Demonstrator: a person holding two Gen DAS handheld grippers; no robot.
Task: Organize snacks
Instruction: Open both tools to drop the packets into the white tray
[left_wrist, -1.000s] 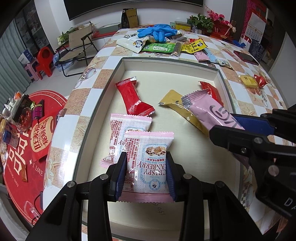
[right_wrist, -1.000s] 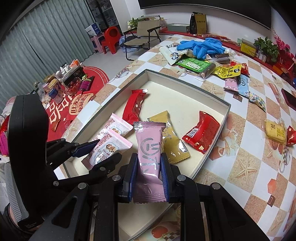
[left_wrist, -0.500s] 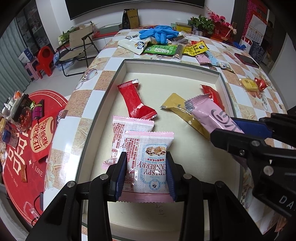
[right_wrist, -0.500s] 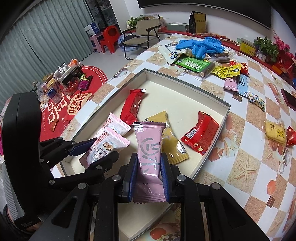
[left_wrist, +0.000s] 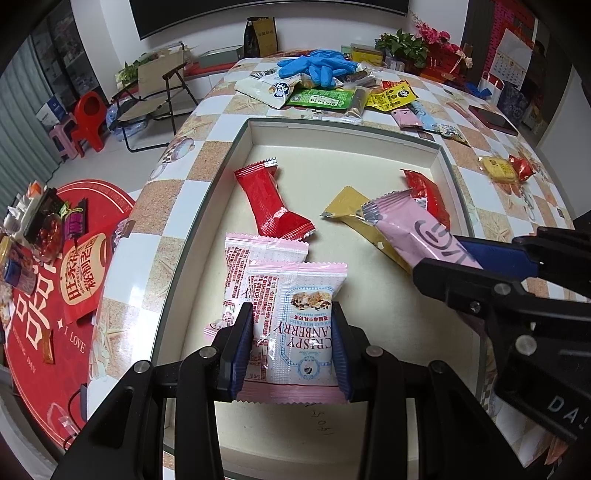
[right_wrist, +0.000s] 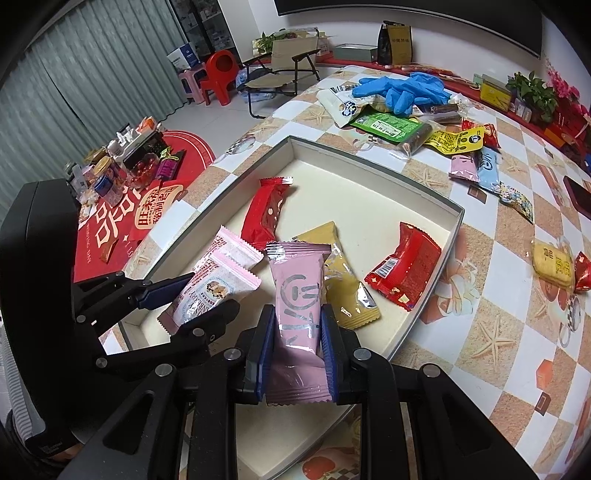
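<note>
A: We begin with the largest element, the checkered table (left_wrist: 177, 206), on which the shallow box tray (left_wrist: 236, 155) rests. Why do the snacks lie as they do?

B: We judge that the tray is the collecting place: a red wrapper (left_wrist: 271, 205), a gold packet (left_wrist: 354, 212) and a red foil packet (right_wrist: 404, 267) already lie on its floor, while a loose heap with blue gloves (left_wrist: 317, 68) and a green packet (left_wrist: 321, 99) remains beyond the tray's far rim.

A: And the two grippers?

B: The left gripper (left_wrist: 293, 345) is closed on the cranberry crisp packet (left_wrist: 295, 325), its blue pads pressing both long edges, so that the packet stands clear of a twin pink-edged packet (left_wrist: 251, 273) that lies beneath and behind it. The right gripper (right_wrist: 293, 349) is narrowly clamped on the pink bar packet (right_wrist: 299, 295), which projects forward over the gold packet.

A: Where do the held items sit relative to the tray?

B: Both hang above its near end, near each other; we read this as two pieces poised for placing, tilted down toward the tray floor.
</note>
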